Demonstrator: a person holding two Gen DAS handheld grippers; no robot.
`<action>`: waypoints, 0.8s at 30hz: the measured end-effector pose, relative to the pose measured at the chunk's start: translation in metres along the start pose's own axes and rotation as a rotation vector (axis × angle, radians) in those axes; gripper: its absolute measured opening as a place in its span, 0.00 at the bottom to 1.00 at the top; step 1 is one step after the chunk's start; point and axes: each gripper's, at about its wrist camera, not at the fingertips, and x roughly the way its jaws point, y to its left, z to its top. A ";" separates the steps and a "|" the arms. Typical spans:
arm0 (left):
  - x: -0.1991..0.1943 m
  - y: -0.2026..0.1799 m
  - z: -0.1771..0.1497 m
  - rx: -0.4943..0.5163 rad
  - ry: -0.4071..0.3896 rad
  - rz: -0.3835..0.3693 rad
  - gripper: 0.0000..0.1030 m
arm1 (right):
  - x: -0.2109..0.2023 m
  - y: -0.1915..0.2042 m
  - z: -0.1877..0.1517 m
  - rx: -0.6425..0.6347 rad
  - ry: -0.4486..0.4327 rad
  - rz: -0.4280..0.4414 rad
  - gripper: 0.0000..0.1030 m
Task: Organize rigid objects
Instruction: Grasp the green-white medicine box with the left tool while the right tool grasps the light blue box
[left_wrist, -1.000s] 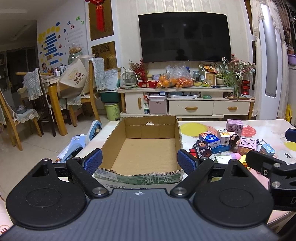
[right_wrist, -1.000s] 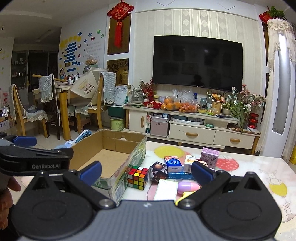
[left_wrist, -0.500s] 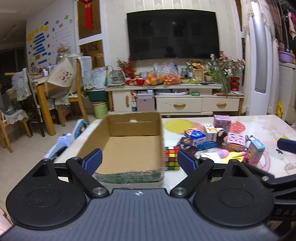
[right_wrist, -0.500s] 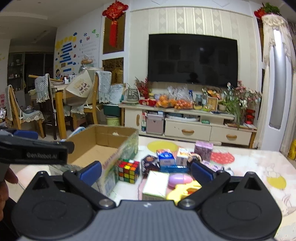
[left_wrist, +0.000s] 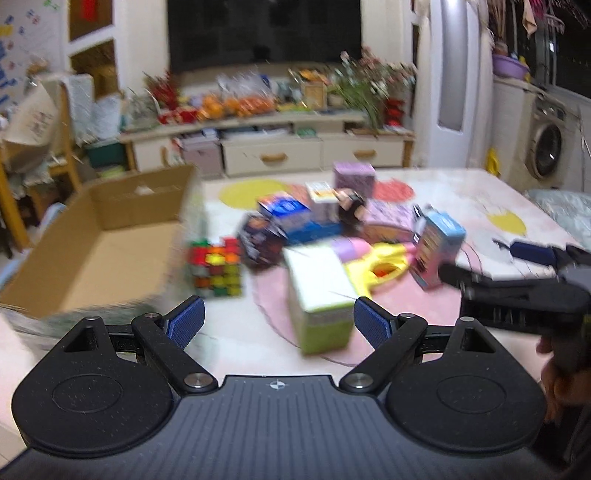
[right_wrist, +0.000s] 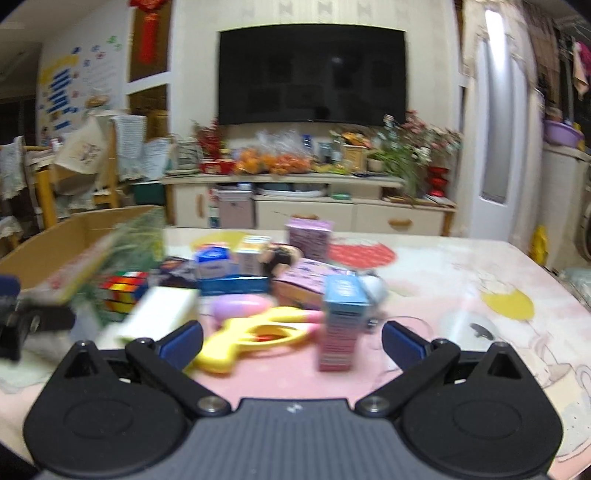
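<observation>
The green-and-white box (left_wrist: 318, 295) is seen upright on the worktop (left_wrist: 461, 192), just beyond the left gripper (left_wrist: 277, 322), right of centre between its jaws, which are held apart and empty. The right gripper (right_wrist: 291, 343) is likewise spread, with the blue-and-pink carton (right_wrist: 341, 321) standing between its jaws.

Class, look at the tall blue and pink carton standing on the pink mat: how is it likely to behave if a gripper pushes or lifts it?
The blue and pink carton stands upright on a narrow base, so a push near the top would probably tip it. It looks like thin card, likely light and easily dented. Its flat sides should suit the open right gripper.
</observation>
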 end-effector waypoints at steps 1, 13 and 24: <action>0.007 -0.002 0.001 0.002 0.013 -0.002 1.00 | 0.005 -0.005 -0.001 0.007 0.005 -0.007 0.99; 0.056 -0.028 0.008 0.053 0.063 0.084 1.00 | 0.055 -0.034 0.002 0.070 0.067 0.039 0.84; 0.080 -0.019 0.015 0.065 0.152 0.100 0.80 | 0.084 -0.041 0.006 0.114 0.115 0.050 0.58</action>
